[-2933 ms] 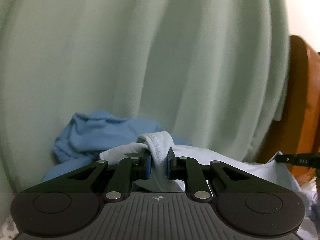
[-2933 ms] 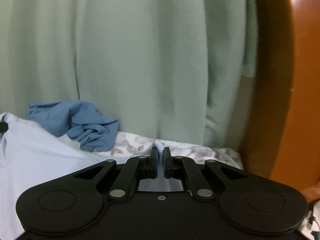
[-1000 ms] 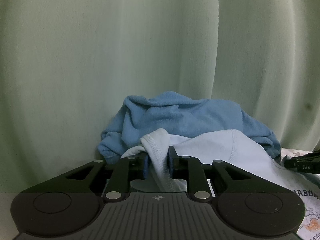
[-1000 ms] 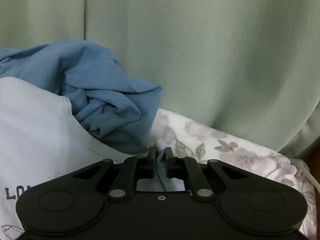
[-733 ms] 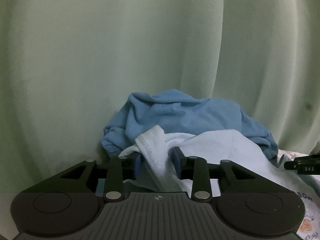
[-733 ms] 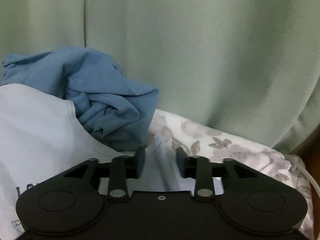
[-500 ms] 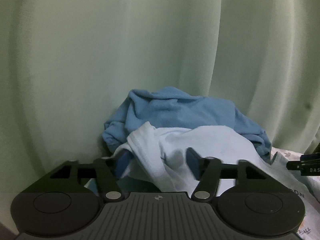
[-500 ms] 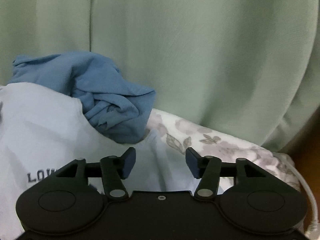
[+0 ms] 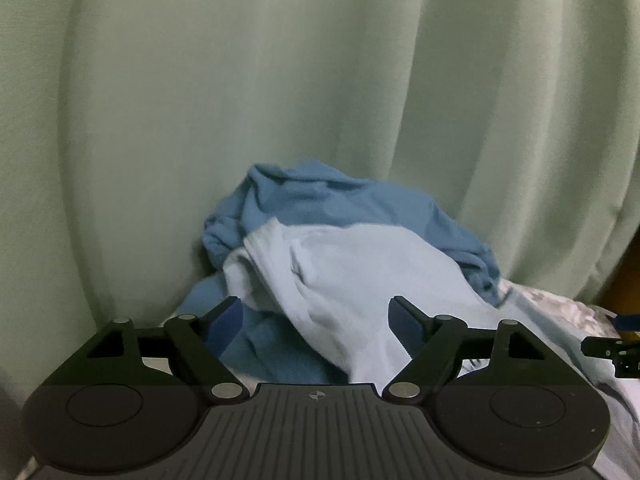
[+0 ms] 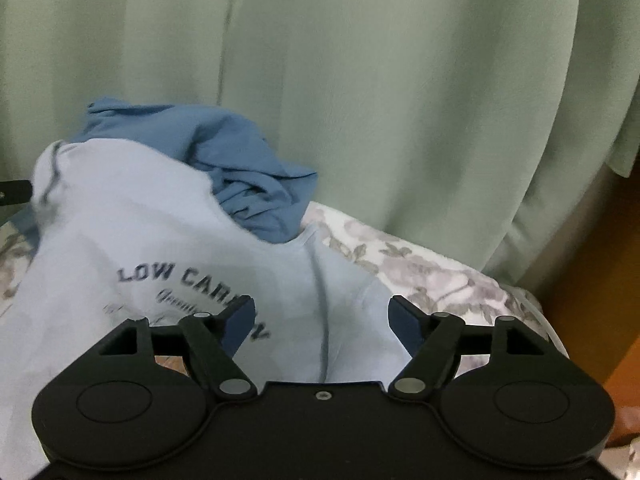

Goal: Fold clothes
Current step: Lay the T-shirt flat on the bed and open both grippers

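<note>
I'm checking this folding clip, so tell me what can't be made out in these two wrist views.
- Pale blue shirt: print half covered by the right gripper, right wrist view.
- Its lower part: behind the left gripper, left wrist view.
- Darker blue garment: crumpled, partly under the shirt.
- Right gripper in left view: cut off at the edge.

Pale blue printed shirt [image 10: 168, 240], darker blue garment [image 9: 360, 208], grey-flowered white bedcover [image 10: 420, 272], pale green curtain [image 9: 280, 80].

Our left gripper [image 9: 316, 320] has a ribbed dark grey body with a small crosshair mark, 2 round discs, black linkage arms on silver pivots and dark blue pads [image 9: 226, 320]. Our right gripper [image 10: 322, 320] is smooth black, with 1 centre screw and matching blue pads.
</note>
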A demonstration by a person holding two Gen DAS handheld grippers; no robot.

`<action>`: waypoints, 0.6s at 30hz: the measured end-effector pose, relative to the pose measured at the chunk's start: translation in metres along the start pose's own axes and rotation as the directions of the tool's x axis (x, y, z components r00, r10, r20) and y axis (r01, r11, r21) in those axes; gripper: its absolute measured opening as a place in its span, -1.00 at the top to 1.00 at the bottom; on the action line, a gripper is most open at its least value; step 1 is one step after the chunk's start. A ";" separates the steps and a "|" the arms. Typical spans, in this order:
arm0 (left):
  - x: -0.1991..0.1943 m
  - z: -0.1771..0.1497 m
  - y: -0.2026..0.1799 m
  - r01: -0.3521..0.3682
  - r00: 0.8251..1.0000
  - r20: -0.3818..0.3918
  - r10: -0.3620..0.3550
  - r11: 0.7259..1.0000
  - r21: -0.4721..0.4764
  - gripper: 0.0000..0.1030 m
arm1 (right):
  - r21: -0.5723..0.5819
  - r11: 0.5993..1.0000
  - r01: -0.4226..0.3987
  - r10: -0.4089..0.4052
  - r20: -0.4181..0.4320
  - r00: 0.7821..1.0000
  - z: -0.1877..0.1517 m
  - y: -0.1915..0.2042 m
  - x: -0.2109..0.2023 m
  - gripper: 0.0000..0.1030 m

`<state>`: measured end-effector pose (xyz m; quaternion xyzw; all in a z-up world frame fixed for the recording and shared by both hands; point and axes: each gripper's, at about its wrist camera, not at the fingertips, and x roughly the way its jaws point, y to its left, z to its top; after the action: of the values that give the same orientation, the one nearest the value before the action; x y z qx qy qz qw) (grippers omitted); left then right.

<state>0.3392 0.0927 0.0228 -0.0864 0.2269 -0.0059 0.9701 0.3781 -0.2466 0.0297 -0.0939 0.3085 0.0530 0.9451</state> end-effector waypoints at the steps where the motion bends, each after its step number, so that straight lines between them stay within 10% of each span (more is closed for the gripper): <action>1: -0.003 -0.003 -0.002 0.001 1.000 -0.007 -0.001 1.000 0.003 -0.53 | -0.005 1.000 -0.002 0.002 0.003 1.000 -0.003 0.001 -0.006 -0.43; 18: -0.076 -0.078 -0.042 0.116 0.985 -0.137 -0.103 0.990 0.083 -0.53 | 0.075 0.997 0.019 -0.020 0.019 1.000 -0.083 -0.030 -0.109 -0.45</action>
<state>0.2372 0.0424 -0.0057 -0.0538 0.2850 -0.0752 0.9540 0.2471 -0.2981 0.0330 -0.0610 0.2999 0.0331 0.9514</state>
